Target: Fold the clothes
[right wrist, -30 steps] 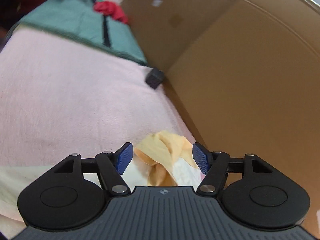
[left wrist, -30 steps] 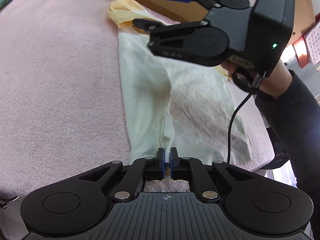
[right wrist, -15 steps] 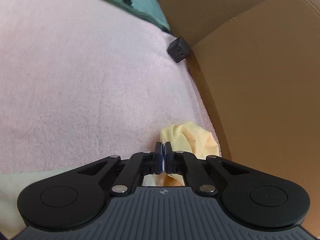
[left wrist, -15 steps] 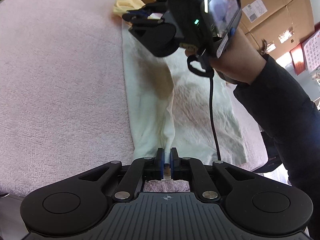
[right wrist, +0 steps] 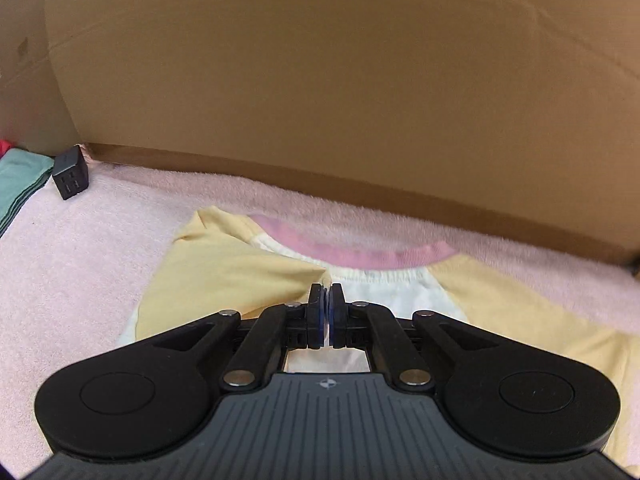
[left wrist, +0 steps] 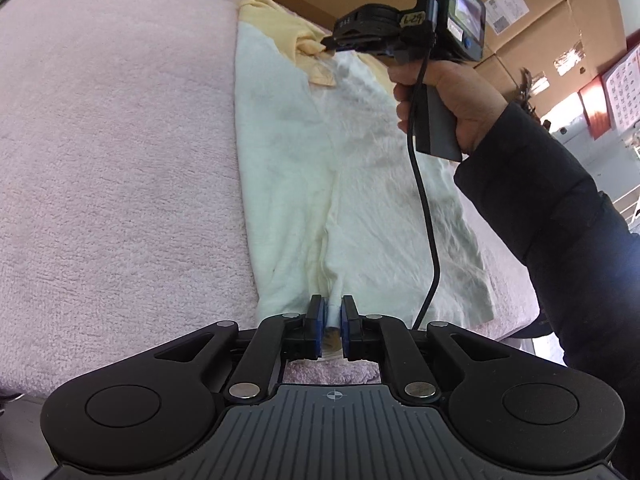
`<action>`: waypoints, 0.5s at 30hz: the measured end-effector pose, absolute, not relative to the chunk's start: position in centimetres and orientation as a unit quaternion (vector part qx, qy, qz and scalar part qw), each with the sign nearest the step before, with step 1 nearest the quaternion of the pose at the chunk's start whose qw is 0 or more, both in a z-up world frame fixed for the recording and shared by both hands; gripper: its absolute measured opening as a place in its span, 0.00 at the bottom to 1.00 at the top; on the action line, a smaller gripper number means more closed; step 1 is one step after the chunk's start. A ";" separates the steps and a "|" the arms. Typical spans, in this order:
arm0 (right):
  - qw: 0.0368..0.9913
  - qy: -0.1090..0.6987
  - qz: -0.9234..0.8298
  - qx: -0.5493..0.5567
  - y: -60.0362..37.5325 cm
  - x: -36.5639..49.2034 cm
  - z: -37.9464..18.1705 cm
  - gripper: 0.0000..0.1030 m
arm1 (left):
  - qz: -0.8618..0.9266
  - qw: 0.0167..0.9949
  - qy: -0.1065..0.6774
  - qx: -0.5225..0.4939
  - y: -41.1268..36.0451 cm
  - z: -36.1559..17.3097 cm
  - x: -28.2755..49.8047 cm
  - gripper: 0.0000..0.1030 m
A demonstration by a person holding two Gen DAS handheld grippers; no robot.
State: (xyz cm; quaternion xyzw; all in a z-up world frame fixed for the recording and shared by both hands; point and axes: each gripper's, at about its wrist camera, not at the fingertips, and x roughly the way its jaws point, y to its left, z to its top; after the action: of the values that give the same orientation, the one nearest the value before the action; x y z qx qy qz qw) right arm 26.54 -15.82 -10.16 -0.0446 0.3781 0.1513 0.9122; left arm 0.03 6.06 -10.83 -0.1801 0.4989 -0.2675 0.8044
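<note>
The cream shirt (left wrist: 360, 184) lies lengthwise on the pink towel (left wrist: 120, 140), one side folded in toward the middle. The left gripper (left wrist: 331, 320) has its jaws pinching the hem fold, and the right gripper (right wrist: 325, 312) has its jaws pressed together on the yellow sleeve (right wrist: 224, 276) by the pink collar (right wrist: 352, 254). To do this fold well, I'd say both ends should travel together with the edge taut, so the crease lands straight.

Your left gripper (left wrist: 331, 320) is clamped on cloth. Your right gripper (right wrist: 326, 310) is pinched tight too, hand (left wrist: 452, 92) gripping its handle.
</note>
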 end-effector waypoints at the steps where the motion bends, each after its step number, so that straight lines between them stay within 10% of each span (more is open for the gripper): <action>1: 0.912 0.381 0.151 -0.033 -16.1 26.5 -10.4 0.06 | -0.267 0.805 0.499 -0.180 6.2 -10.8 0.0 0.24; 6: 0.914 0.375 0.152 0.021 -18.1 26.0 -9.7 0.34 | -0.266 0.805 0.497 -0.185 6.8 -10.7 -0.2 0.24; 15: 0.836 0.464 0.204 0.212 -22.4 25.1 -11.6 0.37 | -0.251 0.817 0.482 -0.195 8.9 -9.2 -0.4 0.25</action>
State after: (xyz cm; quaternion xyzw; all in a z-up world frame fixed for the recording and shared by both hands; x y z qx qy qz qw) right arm 25.12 -22.39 -11.62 0.2122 0.4636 0.2043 0.8357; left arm -0.44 8.87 -9.20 -0.1947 0.4818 -0.2514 0.8165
